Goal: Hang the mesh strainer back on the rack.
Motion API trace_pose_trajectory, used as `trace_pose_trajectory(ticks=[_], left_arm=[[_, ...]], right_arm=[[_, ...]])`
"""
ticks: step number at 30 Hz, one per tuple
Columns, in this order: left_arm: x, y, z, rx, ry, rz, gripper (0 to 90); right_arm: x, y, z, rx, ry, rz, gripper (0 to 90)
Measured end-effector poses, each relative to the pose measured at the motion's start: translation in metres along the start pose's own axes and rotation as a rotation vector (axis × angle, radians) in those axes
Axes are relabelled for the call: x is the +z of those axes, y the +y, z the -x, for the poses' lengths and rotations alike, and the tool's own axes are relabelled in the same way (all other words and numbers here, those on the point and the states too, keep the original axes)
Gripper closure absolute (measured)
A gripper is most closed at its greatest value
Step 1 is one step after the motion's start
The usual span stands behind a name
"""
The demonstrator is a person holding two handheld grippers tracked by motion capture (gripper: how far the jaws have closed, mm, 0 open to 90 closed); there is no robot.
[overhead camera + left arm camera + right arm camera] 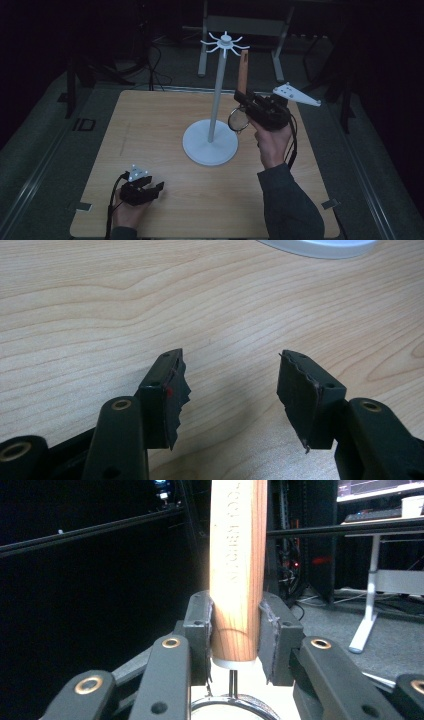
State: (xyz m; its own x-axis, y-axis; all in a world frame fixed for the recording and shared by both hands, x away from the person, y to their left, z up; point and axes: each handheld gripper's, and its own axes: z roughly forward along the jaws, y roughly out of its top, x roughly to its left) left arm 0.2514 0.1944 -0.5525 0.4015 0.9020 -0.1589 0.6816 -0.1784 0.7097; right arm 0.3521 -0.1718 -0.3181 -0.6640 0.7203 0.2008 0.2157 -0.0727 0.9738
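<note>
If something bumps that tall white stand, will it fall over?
Probably not easily: the white stand has a wide round base flat on the table. Its thin tall pole might wobble, though, and a push near the top hooks seems riskier.

Wooden handle (238, 570) top cut off; print blurred.

The table (150, 300) has a pale wood-grain top with a smooth, matt finish. The utensil's handle (237, 570) is reddish, smooth-grained wood bearing faint stamped lettering, ending in a thin metal rod and ring (233, 702). The white stand (210, 142) looks like smooth matt plastic or painted metal; the gripper pads (300, 395) are rough black rubber.
</note>
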Motion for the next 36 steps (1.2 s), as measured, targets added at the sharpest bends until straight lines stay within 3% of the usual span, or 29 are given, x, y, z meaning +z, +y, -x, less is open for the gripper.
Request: trace_pose_trajectory(ticks=[15, 36], left_arm=[[-0.001, 0.0, -0.001, -0.001, 0.002, 0.004, 45.0], [-0.001, 0.0, -0.002, -0.002, 0.001, 0.005, 45.0]], right_arm=[[0.012, 0.004, 0.005, 0.031, 0.052, -0.022, 69.1], [0.022, 0.004, 0.005, 0.039, 0.06, -0.033, 69.0]])
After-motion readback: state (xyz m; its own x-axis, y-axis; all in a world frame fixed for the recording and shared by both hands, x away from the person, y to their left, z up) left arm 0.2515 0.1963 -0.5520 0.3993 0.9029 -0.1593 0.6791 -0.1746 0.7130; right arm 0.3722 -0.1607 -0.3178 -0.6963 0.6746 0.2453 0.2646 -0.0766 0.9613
